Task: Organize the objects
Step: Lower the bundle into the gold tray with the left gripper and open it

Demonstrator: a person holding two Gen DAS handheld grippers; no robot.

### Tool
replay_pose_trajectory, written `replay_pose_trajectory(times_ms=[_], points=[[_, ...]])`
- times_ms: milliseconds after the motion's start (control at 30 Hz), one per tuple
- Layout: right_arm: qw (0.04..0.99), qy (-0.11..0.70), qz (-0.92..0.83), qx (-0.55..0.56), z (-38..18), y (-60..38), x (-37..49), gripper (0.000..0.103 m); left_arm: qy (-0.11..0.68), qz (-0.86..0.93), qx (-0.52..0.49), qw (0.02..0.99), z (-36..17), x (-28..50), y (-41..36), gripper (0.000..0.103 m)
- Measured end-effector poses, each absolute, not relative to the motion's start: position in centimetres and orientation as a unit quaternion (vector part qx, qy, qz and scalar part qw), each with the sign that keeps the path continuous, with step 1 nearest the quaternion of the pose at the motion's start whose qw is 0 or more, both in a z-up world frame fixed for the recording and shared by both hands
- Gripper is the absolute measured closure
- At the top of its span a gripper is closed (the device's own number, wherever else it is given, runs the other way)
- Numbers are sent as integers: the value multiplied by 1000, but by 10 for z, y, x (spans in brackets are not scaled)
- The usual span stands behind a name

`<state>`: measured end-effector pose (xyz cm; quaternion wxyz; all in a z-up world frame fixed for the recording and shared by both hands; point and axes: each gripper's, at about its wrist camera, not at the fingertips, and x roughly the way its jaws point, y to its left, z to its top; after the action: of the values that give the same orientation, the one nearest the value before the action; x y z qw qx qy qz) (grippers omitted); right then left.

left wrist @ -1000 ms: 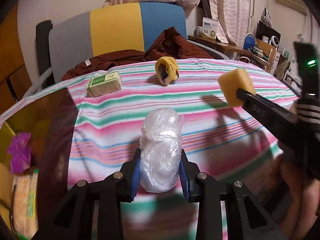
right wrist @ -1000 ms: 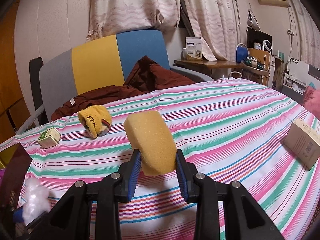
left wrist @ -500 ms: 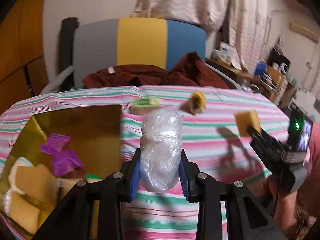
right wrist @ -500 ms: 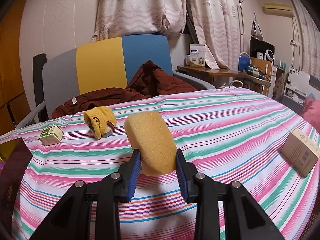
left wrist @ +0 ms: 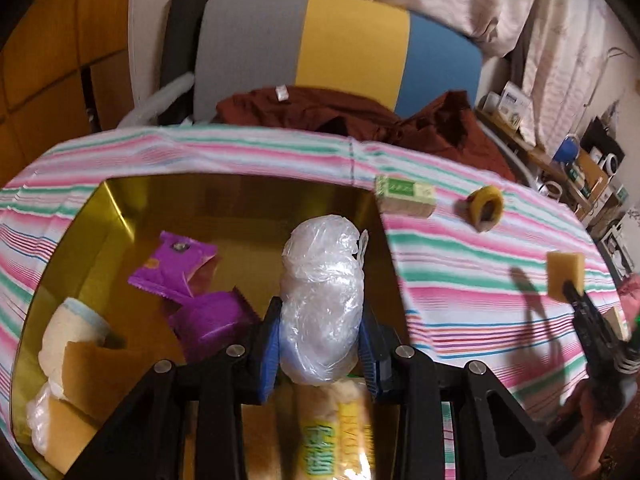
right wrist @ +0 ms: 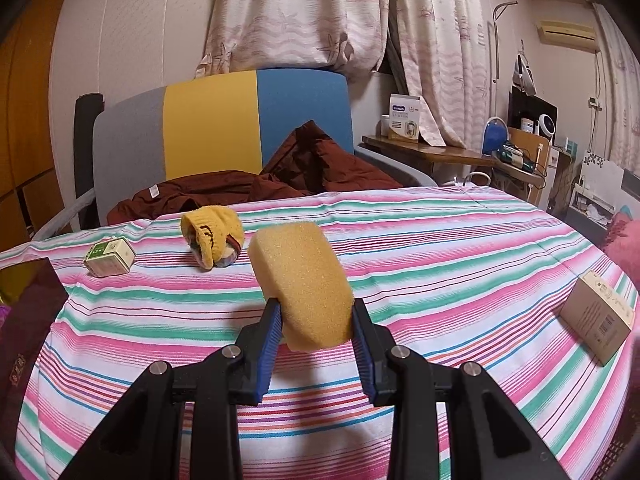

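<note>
The left gripper (left wrist: 320, 344) clamps a crumpled clear plastic bag (left wrist: 320, 300) above the gold-lined box (left wrist: 240, 200), perhaps not touching its contents; the right gripper (right wrist: 316, 328) pinches a yellow sponge (right wrist: 304, 284) over the striped tablecloth (right wrist: 440, 248)

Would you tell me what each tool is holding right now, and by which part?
The left tool clamps a crumpled clear plastic bag bundle by its lower sides; the right tool clamps a yellow sponge block by its near end.

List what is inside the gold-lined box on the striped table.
Inside the gold-lined box: purple snack packets, cream-coloured wrapped rolls at the left, and a yellow-labelled packet at the near edge. The left gripper and its plastic bag bundle cover the rest.
</note>
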<state>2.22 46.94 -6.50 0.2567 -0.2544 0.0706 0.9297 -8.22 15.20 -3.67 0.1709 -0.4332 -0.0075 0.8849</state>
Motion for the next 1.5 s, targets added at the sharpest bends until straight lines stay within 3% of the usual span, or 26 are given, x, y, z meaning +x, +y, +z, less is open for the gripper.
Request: replay_pose_trajectory(times_ms=[400,533,733,1000,1500], points=[[256,60,930,-258,-65,465,20,69,-33,870,-472,141,-58,-106,130,63],[239,49,933,-264,-61,456,19,69,-57,872,-466,143,-57,-99,123,42],[189,31,942,-277,-52,425,17,69,-56,890,-431,141,-43,-82,119,23],[103,87,950,-283,-28,376,11,69,-74,899,-412,131,-40,-65,99,20],[-22,154,931,-330,-6,278,-46,69,2,924,-358,135,-28,-26,93,17]])
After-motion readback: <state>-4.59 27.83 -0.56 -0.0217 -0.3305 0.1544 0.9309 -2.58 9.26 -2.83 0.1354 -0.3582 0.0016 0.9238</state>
